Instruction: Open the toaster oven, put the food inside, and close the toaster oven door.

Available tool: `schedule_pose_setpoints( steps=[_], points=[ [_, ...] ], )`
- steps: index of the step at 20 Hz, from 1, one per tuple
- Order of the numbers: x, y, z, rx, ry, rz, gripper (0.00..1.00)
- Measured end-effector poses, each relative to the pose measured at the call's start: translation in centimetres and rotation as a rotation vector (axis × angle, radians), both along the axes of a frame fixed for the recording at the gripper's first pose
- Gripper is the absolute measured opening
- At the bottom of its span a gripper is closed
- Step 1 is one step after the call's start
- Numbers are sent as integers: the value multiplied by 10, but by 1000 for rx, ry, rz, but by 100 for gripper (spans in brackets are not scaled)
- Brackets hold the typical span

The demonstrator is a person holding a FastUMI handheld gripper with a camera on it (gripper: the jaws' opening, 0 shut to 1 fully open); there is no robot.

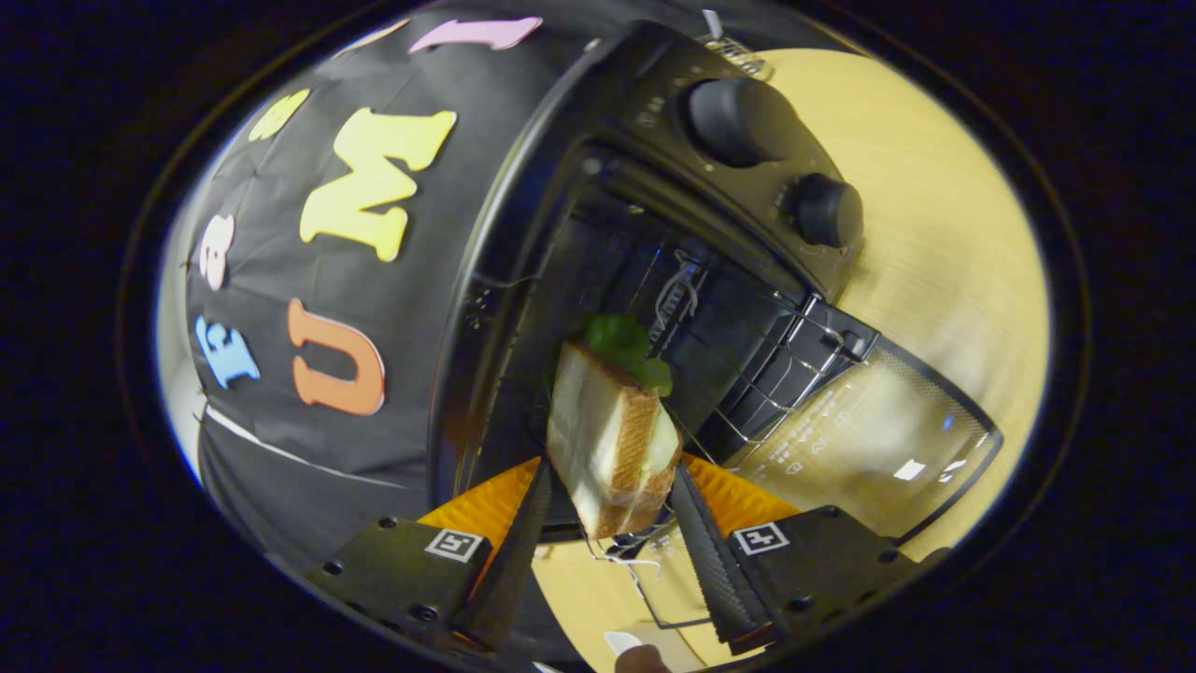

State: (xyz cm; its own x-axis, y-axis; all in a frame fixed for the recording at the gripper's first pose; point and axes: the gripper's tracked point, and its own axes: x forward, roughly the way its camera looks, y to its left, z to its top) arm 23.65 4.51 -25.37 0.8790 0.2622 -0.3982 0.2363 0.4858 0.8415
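my tool (607,505), tilted, fingers clamped on a sandwich (607,439), held at the open toaster oven (654,234), wire rack (766,365) inside.

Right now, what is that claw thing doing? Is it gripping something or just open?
Gripper: shut on the sandwich, one finger pressing each side, holding it in front of the open toaster oven.
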Motion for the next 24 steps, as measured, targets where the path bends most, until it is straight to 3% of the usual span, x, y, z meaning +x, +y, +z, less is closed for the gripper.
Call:
schedule_pose_setpoints(
  steps=[7,16,20,24],
  points=[
    [-29,-1,-7,-258,112,130,83],
    [-110,-4,10,-618,79,268,88],
    [-143,-10,-17,-765,92,310,89],
    [-157,-16,-57,-822,137,315,89]
  ],
)
